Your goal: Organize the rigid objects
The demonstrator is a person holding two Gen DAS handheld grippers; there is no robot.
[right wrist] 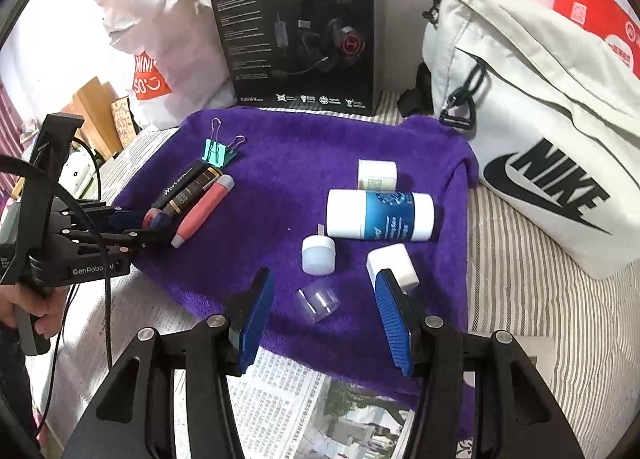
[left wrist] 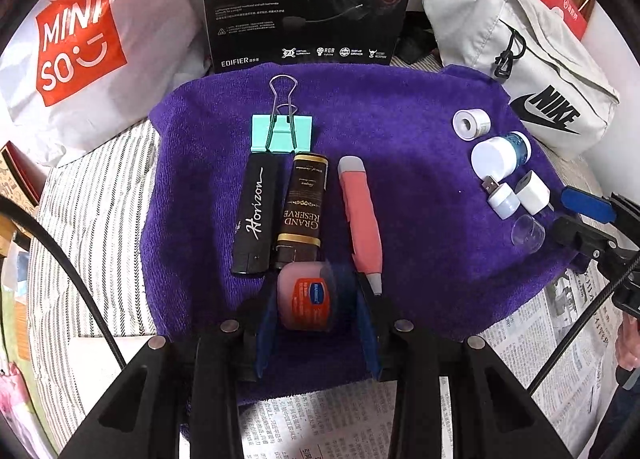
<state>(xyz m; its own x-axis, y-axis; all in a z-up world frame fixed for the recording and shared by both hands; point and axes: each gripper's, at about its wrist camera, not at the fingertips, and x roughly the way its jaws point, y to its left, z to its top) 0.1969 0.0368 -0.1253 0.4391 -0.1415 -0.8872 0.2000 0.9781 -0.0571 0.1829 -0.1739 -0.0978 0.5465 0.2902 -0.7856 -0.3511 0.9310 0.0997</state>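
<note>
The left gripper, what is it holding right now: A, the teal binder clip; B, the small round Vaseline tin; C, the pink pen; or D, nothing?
B: in the left wrist view the left gripper has the small Vaseline tin between its blue pads, while the pink pen and teal binder clip lie on the purple towel.

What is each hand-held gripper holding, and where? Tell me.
The left hand-held gripper clamps the small pink jar by its opposite sides. The right hand-held gripper holds nothing; the clear cap lies loose between its fingers.
</note>
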